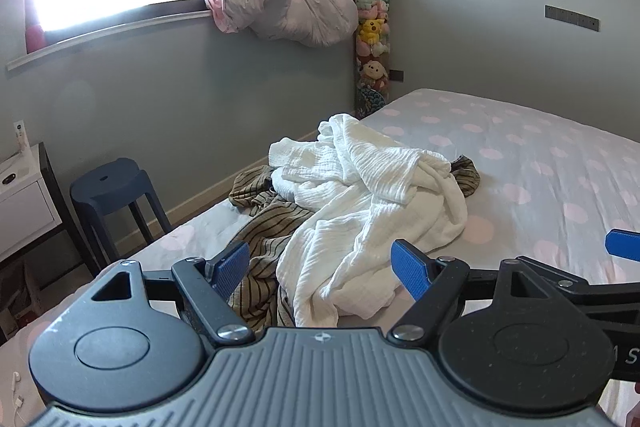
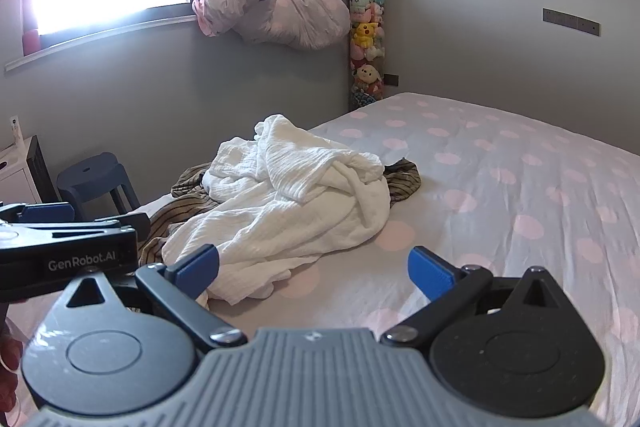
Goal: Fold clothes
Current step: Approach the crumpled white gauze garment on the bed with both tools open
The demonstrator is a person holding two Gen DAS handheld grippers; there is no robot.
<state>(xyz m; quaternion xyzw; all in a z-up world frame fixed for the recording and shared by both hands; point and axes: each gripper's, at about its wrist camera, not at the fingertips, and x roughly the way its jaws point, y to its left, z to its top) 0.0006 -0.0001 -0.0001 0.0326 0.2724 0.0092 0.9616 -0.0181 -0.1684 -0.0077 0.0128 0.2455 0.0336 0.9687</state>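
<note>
Left wrist view: a white garment (image 1: 372,211) is seen crumpled over a striped garment (image 1: 268,227) on the bed (image 1: 540,163). Neither is folded. Both grippers' fingers (image 1: 230,269) (image 2: 430,269) are held released, grasping nothing.

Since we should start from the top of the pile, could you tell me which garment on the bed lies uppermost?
The white crinkled garment lies uppermost; the brown striped garment is mostly buried beneath it, showing only at the edges.

white cloth (image 1: 372,203): soft, crinkly, matt cotton-like cloth.
striped cloth (image 1: 268,227): thin brown cloth, under the white cloth.
bed sheet (image 1: 540,163): smooth matt cloth with pink dots.
left gripper (image 1: 320,267): matt black plastic, bumpy blue pads (image 1: 408,267), shiny metal screws.
stool (image 1: 116,187): smooth dark-blue plastic.
</note>
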